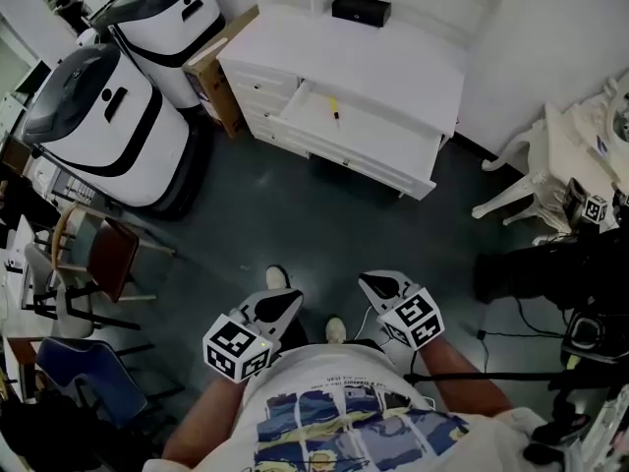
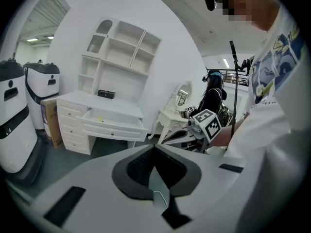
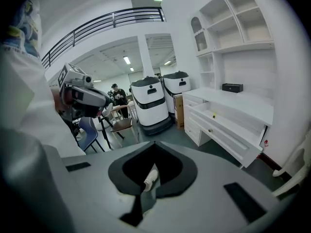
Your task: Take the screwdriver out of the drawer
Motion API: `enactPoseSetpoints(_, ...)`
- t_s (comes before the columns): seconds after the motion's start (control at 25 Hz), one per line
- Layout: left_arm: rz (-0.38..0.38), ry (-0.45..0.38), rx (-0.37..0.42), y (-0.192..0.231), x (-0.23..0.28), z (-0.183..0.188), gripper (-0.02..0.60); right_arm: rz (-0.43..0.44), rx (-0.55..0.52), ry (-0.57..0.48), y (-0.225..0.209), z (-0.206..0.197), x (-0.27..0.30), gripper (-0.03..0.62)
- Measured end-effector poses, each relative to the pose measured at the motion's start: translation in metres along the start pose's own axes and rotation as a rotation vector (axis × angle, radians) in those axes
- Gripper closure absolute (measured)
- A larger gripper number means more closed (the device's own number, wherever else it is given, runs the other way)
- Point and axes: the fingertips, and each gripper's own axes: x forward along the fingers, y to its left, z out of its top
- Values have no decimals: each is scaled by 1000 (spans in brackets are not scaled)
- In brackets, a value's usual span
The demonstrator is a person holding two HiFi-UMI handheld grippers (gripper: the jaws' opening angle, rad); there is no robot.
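Note:
A small yellow-and-black screwdriver (image 1: pixel 334 109) lies inside the open white drawer (image 1: pixel 378 155) of a white desk (image 1: pixel 393 62) across the room. It also shows as a yellow speck in the left gripper view (image 2: pixel 100 119) and in the right gripper view (image 3: pixel 214 115). Both grippers are held close to the person's body, far from the desk. My left gripper (image 1: pixel 291 298) (image 2: pixel 155 147) has its jaws together with nothing between them. My right gripper (image 1: pixel 367 280) (image 3: pixel 154 144) is likewise shut and empty.
Two big white-and-black machines (image 1: pixel 103 126) (image 1: pixel 167 13) and a cardboard box (image 1: pixel 214 67) stand left of the desk. A black box (image 1: pixel 361 10) sits on the desktop. Chairs (image 1: pixel 98 254) crowd the left; a white ornate table (image 1: pixel 555 160) and black gear (image 1: pixel 560 273) stand at the right.

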Motion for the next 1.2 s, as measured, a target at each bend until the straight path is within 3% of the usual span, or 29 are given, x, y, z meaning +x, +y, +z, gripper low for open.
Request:
enactPoseSetpoints(0.32,-94,-7,65,81,19,49,568,-84,49,16,-39,56,56,568)
enactPoseSetpoints(0.64,-141,-24,114,182,0,88,568,-181,109,27,-67,113,127,565)
enactPoseSetpoints(0.8,-147,-22,91,223,-8,90,567,-231,102,28,-83,135,155,561)
enactPoseSetpoints(0.92,-142,-43,62,240,-10,95,567,-263,97,48,-102,143,169,504)
enactPoseSetpoints(1.2,-123,-25,29,280,14,116,566,-321,158,58,-190,163,208,462)
